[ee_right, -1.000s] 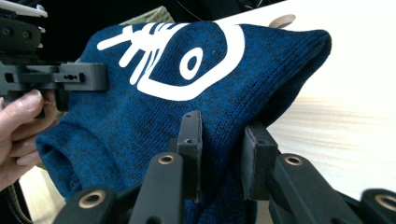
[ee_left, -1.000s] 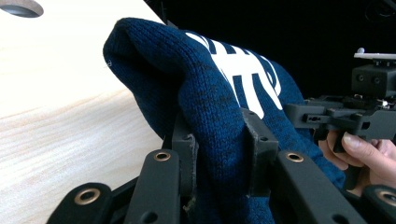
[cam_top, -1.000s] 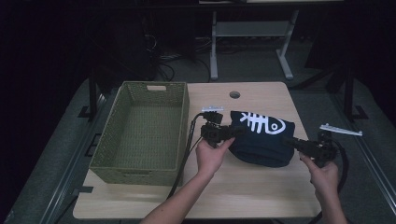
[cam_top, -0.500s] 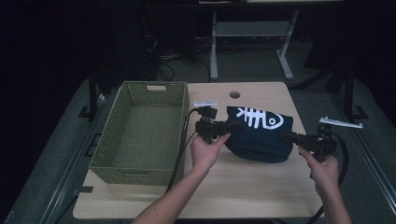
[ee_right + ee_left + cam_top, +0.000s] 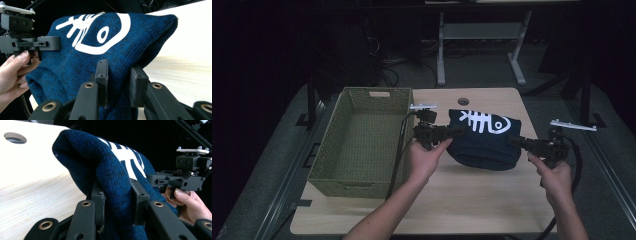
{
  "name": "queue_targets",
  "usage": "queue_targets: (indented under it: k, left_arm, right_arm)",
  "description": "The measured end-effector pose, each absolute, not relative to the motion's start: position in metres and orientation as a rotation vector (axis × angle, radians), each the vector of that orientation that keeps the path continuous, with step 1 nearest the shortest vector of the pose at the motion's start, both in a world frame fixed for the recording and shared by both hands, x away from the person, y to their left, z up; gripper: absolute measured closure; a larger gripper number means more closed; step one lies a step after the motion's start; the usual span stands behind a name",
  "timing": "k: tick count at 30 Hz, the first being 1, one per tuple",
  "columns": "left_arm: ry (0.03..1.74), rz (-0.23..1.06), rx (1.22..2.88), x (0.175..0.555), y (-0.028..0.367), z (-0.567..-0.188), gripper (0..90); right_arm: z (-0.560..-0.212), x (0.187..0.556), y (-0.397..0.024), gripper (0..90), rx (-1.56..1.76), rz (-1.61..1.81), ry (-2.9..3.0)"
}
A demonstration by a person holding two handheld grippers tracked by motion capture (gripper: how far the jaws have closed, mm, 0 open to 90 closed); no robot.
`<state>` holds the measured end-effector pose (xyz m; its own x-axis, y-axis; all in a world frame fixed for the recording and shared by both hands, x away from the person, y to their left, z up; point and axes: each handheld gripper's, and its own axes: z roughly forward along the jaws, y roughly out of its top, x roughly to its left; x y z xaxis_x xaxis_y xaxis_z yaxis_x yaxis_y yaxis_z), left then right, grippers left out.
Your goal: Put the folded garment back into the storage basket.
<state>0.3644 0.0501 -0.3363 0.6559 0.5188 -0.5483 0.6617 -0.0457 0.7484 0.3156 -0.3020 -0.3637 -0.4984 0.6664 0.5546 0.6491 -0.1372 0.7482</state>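
From above, I hold the navy sweater (image 5: 484,145) over the worktop (image 5: 472,200), beside the basket (image 5: 362,145). My left gripper (image 5: 117,200) has its jaws clamped on knit; my right gripper (image 5: 117,82) likewise.

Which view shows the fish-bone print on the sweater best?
The high view: the whole white fish-bone print lies face up on the blue sweater. The right gripper view shows mainly its head end; the left gripper view shows slanted fragments.

In my left claw view the bottom of the frame cuts off the blue knit (image 5: 117,182), whose folds hide my pads.
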Motion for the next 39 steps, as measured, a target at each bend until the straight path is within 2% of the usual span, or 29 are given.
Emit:
queue_targets:
  k: [39]
  left_arm:
    - [1.005,-0.145,1.63,0.37,0.118,-0.31,68.8]
  right_arm:
    - [-0.325,0.344,-0.242,72.1,1.458,1.76,2.161]
